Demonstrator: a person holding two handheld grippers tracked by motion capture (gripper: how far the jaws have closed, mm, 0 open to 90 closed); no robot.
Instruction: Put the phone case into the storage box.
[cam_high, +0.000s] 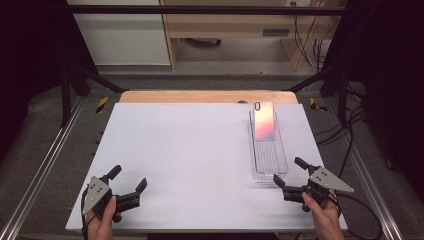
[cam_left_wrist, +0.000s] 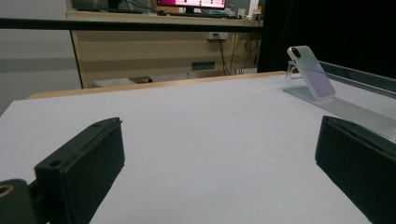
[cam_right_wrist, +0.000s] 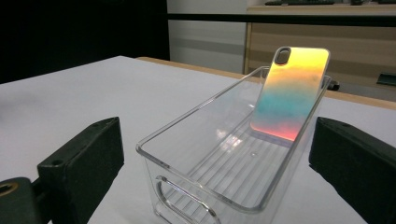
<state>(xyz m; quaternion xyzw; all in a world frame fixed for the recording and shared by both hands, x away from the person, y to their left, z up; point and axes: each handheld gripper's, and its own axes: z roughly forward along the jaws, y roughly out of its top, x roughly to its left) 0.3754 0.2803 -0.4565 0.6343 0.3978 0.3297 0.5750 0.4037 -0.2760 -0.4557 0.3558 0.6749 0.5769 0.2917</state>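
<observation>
High view: phone case (cam_high: 264, 120) leans tilted against far end of clear tray (cam_high: 280, 150), on right half of white table (cam_high: 190, 160). Tray long axis runs away from person — near short end just beyond right gripper (cam_high: 288, 174), jaws spread wide, nothing held. Left gripper (cam_high: 128, 179) well apart at near-left corner, jaws likewise apart, empty. Right gripper view: tray handle end (cam_right_wrist: 187, 200) directly ahead between jaws, case (cam_right_wrist: 290, 93) upright-tilted at far end. Judgement — right hand nearer; reach goes straight forward along tray axis.
</observation>
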